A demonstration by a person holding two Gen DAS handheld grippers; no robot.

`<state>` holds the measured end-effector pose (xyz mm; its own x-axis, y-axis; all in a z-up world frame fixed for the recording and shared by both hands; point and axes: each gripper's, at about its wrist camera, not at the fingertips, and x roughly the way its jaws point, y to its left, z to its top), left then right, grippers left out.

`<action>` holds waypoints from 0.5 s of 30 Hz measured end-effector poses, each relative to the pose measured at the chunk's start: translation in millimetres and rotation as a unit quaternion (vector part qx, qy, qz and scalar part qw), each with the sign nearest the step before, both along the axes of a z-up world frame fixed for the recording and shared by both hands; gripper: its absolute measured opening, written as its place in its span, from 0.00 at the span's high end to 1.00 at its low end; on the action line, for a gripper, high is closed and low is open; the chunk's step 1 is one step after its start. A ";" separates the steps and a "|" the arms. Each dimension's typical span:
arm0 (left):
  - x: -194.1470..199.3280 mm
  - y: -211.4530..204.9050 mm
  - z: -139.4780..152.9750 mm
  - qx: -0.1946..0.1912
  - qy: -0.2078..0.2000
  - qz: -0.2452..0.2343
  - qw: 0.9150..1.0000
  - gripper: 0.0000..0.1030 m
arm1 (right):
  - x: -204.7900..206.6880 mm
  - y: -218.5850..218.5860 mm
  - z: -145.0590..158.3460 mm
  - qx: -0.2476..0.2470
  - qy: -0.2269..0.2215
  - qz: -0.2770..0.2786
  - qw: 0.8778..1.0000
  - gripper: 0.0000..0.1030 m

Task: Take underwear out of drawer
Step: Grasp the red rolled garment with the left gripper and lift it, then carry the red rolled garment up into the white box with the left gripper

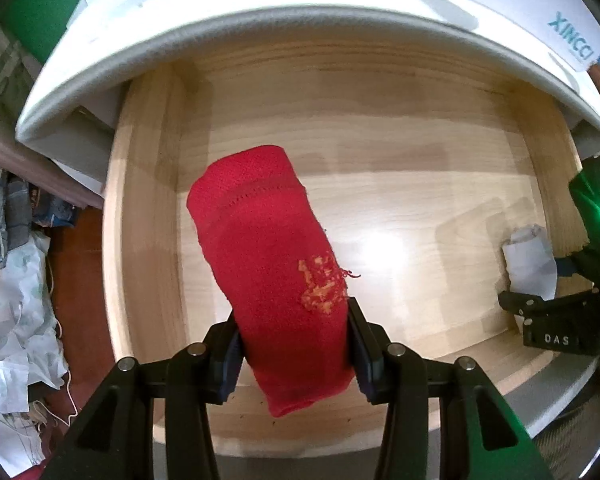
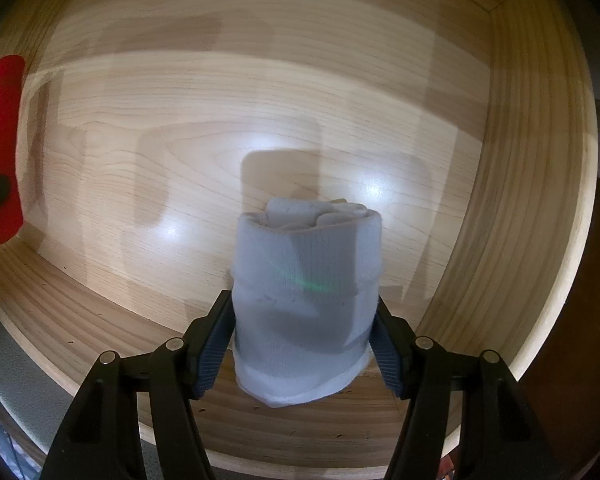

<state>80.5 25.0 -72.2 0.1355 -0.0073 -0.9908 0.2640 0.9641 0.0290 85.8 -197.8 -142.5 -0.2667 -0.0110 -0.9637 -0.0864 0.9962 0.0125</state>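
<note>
In the left wrist view, the left gripper [image 1: 294, 348] has its jaws pinching a folded red garment [image 1: 266, 256] above the wooden drawer [image 1: 420, 184], under a white top [image 1: 260, 20]; at the far right the right gripper [image 1: 548, 312] holds a white bundle [image 1: 530, 258] near the drawer's right wall. In the right wrist view, the right gripper [image 2: 304, 344] has its jaws pinching the rolled white bundle [image 2: 306, 300] over the drawer [image 2: 220, 140] floor, with the red garment [image 2: 0, 140] at the left edge.
</note>
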 end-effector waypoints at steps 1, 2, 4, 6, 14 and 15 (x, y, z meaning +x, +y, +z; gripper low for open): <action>-3.6 -3.9 5.0 0.001 -0.005 0.001 1.000 0.55 | 0.0 0.1 -0.1 0.000 0.000 0.000 1.000 0.41; -5.1 -8.1 9.6 0.001 -0.010 0.002 1.000 0.55 | 0.2 -0.5 -0.1 0.000 0.000 0.000 1.000 0.41; -10.5 -7.8 17.3 0.001 -0.022 0.004 1.000 0.55 | 0.1 0.0 -0.2 0.000 0.000 0.000 1.000 0.41; -12.7 -5.8 23.2 0.007 -0.034 0.004 0.999 0.55 | 0.1 -1.1 -0.1 0.000 0.000 -0.001 1.000 0.41; -10.3 -2.3 42.3 0.011 -0.077 0.002 0.997 0.55 | -1.8 -5.8 -0.9 0.000 -0.002 -0.007 1.000 0.41; -10.7 -1.9 45.4 0.010 -0.084 0.000 0.996 0.55 | -1.9 -6.7 -0.9 0.000 -0.002 -0.007 1.000 0.41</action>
